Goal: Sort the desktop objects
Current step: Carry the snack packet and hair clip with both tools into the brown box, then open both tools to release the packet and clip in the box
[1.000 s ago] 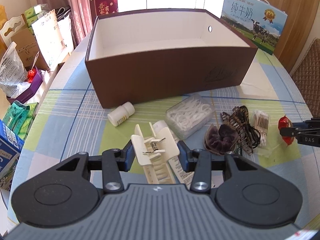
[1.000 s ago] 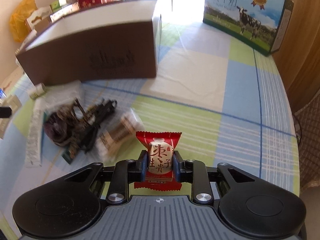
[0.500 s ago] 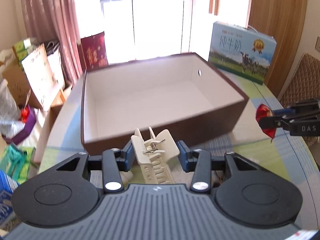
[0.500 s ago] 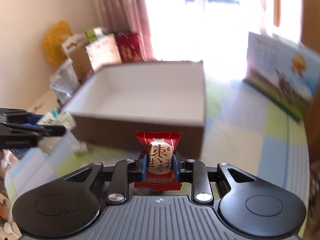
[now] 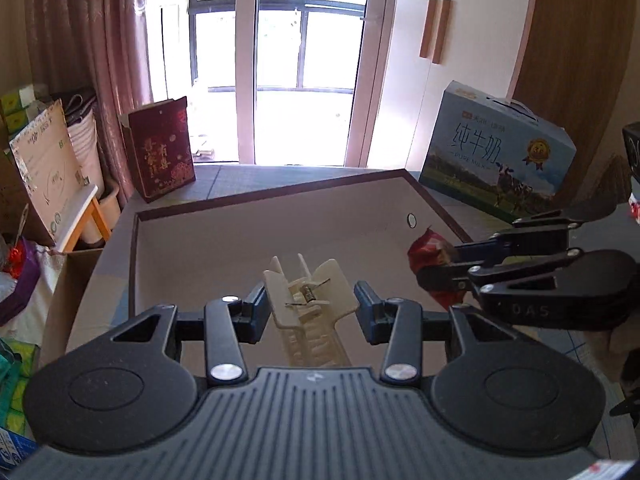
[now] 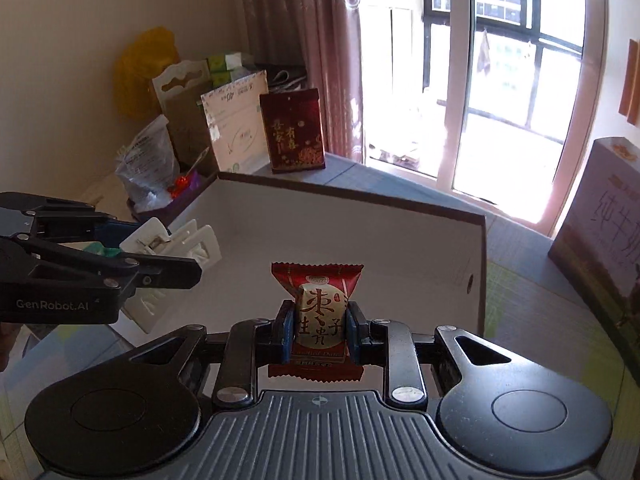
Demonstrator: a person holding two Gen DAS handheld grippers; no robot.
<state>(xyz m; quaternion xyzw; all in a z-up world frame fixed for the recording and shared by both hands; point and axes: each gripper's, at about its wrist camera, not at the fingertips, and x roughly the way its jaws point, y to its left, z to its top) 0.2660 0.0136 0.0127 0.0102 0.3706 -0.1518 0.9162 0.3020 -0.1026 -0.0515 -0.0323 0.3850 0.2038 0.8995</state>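
Hair clip (image 5: 310, 300), cream plastic, held in left tongs (image 5: 310, 307) over open brown box (image 5: 256, 204), white interior. Date candy (image 6: 319, 314) in red wrapper pinched tight in right tongs (image 6: 318, 330), also above box, near its right wall. Box sits on checked counter (image 6: 532, 304). Milk carton (image 5: 496, 160) stands behind box, far right.

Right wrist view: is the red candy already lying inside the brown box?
No, the red candy is clamped between the right gripper's fingers, held above the brown box.
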